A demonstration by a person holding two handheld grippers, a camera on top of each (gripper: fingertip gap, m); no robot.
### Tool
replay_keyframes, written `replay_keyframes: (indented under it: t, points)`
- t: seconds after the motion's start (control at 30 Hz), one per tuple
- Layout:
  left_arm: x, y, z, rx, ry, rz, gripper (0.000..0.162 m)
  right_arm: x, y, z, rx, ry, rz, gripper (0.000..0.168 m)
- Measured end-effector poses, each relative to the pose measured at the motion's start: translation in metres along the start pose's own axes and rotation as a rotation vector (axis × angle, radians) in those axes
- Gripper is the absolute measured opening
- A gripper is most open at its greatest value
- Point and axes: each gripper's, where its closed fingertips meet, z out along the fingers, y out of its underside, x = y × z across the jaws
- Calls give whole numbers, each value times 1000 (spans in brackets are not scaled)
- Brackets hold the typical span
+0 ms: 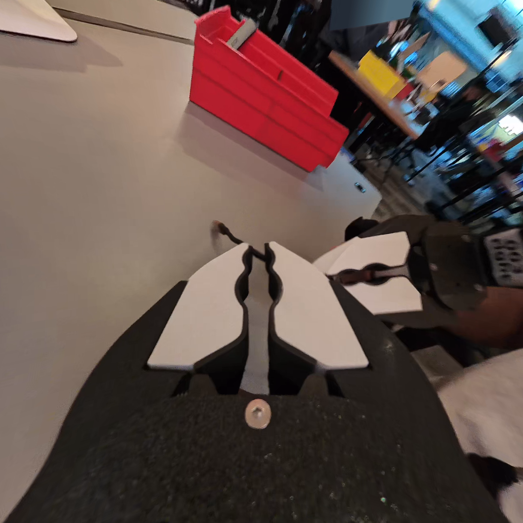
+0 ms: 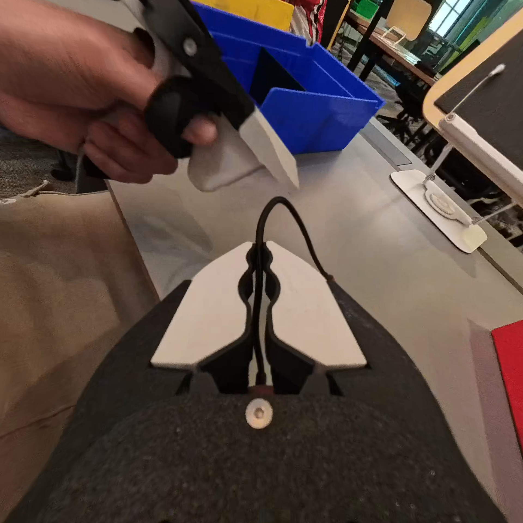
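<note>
My right gripper is shut on a thin black cable. The cable runs back between its fingers, loops out past the tips and bends down to a reddish plug by the right finger. My left gripper is almost shut, with only a narrow slit between its jaws. It hovers over the cable, which crosses sideways under its tips and ends in a reddish plug on the grey table. The right gripper shows beside it. A hand holds the left gripper just above the loop.
A red bin with a grey object inside stands ahead of the left gripper. A blue divided bin stands behind the left gripper, near the table edge. A white stand base is at the right, and a red bin's corner is at the lower right. One gripper's finger ends stand about 5 centimeters off the other's.
</note>
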Motion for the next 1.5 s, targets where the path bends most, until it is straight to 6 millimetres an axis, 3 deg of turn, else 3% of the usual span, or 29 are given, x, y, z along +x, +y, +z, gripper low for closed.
replay_keyframes:
  t: [0.07,0.13,0.23,0.33,0.4,0.53,0.63,0.73,0.77,0.83,1.0,1.13,1.23,1.3,1.37,1.5]
  points:
    - [-1,0,-15,28,60,-91,12,16,2,-14,4,16,-11,3]
    - [0,2,-33,68,108,-163,17,46,-4,-41,21,55,12,3]
    - [-16,23,-50,93,24,-165,16,122,-21,-105,44,211,65,3]
    - [-32,50,-54,29,-80,-121,16,209,-31,-181,24,411,53,3]
    - [-32,53,-53,3,-67,-127,16,248,-24,-210,-48,426,63,3]
    - [-28,52,-49,-17,-48,-106,16,319,15,-213,-162,428,90,2]
    - [-28,55,-50,-39,-81,-54,16,361,63,-198,-308,445,29,3]
    - [-26,56,-51,-53,-107,0,15,362,131,-161,-453,285,95,3]
    - [-26,58,-51,-60,-114,13,15,351,152,-148,-489,182,235,3]
    - [-25,61,-51,-71,-115,20,15,332,165,-129,-434,7,549,4]
    - [-23,66,-53,-89,-116,39,15,328,161,-126,-304,-67,766,20]
    - [-28,67,-57,-95,-159,76,15,316,155,-144,-261,-51,806,29]
    - [-37,59,-67,-60,-209,99,15,312,131,-168,-120,97,814,26]
    - [-46,49,-81,1,-275,122,16,300,114,-183,7,227,787,27]
    - [-59,36,-102,84,-374,151,17,277,109,-194,85,359,730,31]
    - [-87,13,-153,246,-565,232,17,235,126,-203,157,605,664,24]
